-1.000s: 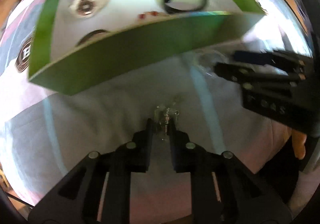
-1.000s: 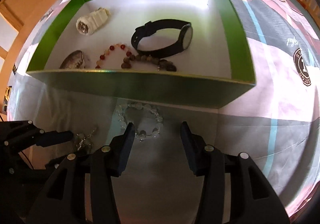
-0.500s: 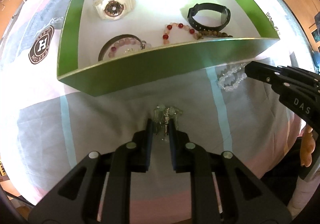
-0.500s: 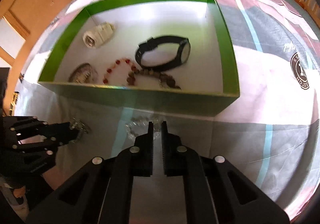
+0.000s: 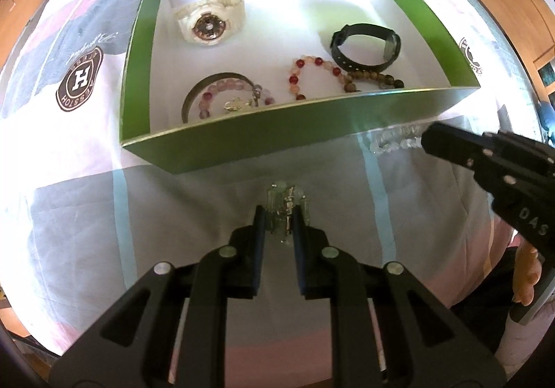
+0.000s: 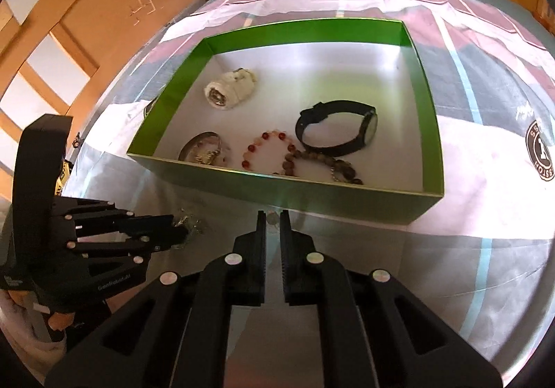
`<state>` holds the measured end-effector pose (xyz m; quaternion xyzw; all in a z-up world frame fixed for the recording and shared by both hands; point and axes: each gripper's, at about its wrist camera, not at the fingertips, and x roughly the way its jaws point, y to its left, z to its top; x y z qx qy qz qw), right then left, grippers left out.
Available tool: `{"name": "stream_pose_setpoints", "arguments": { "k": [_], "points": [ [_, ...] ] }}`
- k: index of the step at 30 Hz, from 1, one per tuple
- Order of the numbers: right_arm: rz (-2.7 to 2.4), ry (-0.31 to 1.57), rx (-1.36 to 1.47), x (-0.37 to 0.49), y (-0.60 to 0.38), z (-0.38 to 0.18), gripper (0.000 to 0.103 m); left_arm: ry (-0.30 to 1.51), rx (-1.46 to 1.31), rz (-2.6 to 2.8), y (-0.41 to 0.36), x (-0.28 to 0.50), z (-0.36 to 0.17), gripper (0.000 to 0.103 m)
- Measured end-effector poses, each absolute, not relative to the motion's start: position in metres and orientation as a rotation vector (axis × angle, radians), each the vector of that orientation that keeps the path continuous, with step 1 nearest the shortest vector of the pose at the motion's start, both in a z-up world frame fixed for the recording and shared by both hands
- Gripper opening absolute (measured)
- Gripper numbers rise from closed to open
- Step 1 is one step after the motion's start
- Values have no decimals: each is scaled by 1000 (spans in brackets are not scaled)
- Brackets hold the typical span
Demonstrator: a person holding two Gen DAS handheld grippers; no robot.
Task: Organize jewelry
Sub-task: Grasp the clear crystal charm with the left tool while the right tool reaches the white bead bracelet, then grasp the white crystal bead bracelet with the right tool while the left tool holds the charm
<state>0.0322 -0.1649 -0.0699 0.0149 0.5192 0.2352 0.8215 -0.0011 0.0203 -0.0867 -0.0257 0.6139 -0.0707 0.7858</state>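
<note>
- Already in the green box (image 5: 222, 141), on its white floor, going left to right in the left wrist view: a white watch (image 5: 208, 22) at the far left, a pink bead bracelet (image 5: 225, 98) lying with a dark bangle at the near left, a red and orange bead bracelet (image 5: 310, 75) near the middle, a brown bead bracelet (image 5: 376, 79) touching it, and a black watch (image 5: 366, 48) at the right.
- I judge the sorting mostly done: five or six pieces sit inside, and only two show outside on the bedsheet (image 5: 86, 221).
- The left gripper (image 5: 279, 214) is clenched on a small silvery clear-bead piece (image 5: 286, 205), held just off the near wall of the box and not yet over it.
- The right gripper (image 6: 273, 219) is closed on a clear bead bracelet (image 5: 395, 140), which hangs at the box's near right corner, also outside.
- In the right wrist view only a bead or two (image 6: 272, 217) shows between the nearly shut jaws, so how firm that hold is cannot be told.
- What seems left: carry both pieces over the near wall and release them on free floor; the far right half looks open.
</note>
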Motion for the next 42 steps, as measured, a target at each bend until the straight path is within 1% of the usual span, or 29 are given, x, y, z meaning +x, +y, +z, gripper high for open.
{"name": "stream_pose_setpoints", "arguments": {
  "k": [5, 7, 8, 9, 10, 11, 13, 22, 27, 36, 40, 42],
  "points": [
    [405, 1207, -13, 38, -173, -89, 7, 1355, -66, -140, 22, 3, -93, 16],
    [374, 1238, -24, 41, -176, -96, 8, 1350, -74, -137, 25, 3, -91, 24],
    [365, 1244, -24, 42, -177, -97, 10, 1345, -78, -135, 24, 1, -90, 28],
    [358, 1244, -19, 42, -179, -97, 19, 1341, -82, -131, 25, 1, -89, 29],
    [351, 1238, -14, 42, -180, -96, 25, 1342, -86, -127, 27, 1, -89, 29],
    [345, 1233, -11, 42, -182, -95, 25, 1344, -91, -121, 29, 1, -88, 29],
    [342, 1231, 1, 43, -184, -94, 26, 1356, -101, -105, 35, 2, -89, 32],
    [278, 1268, 10, 46, -192, -103, 26, 1391, -71, -97, 35, -3, -97, 35],
    [268, 1271, -39, 43, -186, -109, 26, 1391, -53, -95, 31, -6, -101, 40],
    [258, 1260, -103, 43, -168, -113, 26, 1385, -38, -92, 24, -8, -103, 40],
    [257, 1259, -110, 42, -163, -114, 26, 1384, -39, -103, 24, -6, -103, 31],
    [257, 1260, -108, 41, -165, -114, 26, 1383, -36, -108, 16, -3, -105, 28]
  ]
}}
